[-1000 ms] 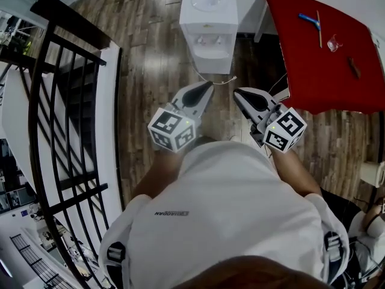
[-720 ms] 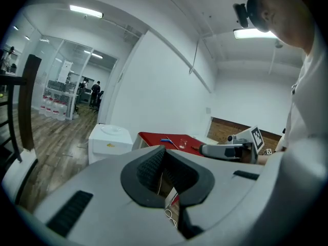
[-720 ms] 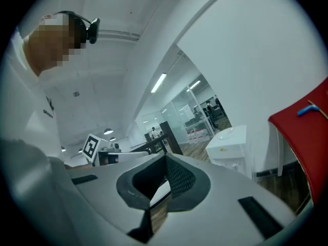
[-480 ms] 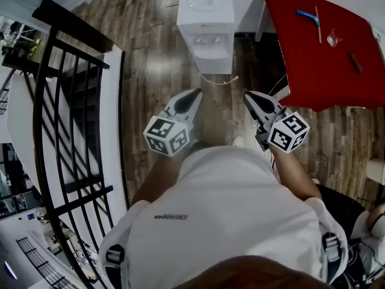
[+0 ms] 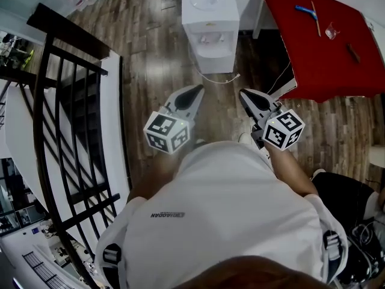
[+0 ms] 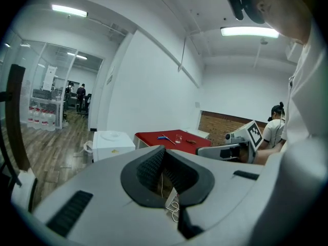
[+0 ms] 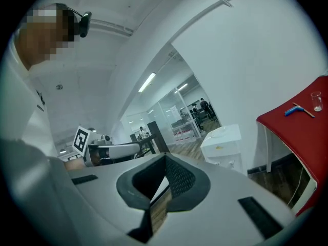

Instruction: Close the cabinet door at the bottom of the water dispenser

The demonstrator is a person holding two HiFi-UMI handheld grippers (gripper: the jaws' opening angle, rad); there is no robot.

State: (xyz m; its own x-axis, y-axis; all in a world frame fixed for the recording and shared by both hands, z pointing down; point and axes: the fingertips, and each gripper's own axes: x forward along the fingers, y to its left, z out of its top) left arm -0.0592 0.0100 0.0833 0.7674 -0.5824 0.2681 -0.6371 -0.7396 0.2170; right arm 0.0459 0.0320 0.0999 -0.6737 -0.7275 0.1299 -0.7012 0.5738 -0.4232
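The water dispenser (image 5: pixel 210 17) stands at the far end of the room, just left of the red table (image 5: pixel 319 47), and the person is well back from it. Seen from above, nothing swings out from its low front, but I cannot tell whether the cabinet door is shut. The left gripper (image 5: pixel 197 90) and right gripper (image 5: pixel 243 93) hang near the chest, tongs pinched narrow on nothing. This fits someone about to walk up, or someone who has closed it and stepped away.

The water dispenser (image 5: pixel 210 26) stands ahead, a table (image 5: pixel 319 47) just right of it, a railing (image 5: pixel 66 131) well to the left, a cable (image 5: pixel 219 79) on the floor (image 5: pixel 156 59) before it
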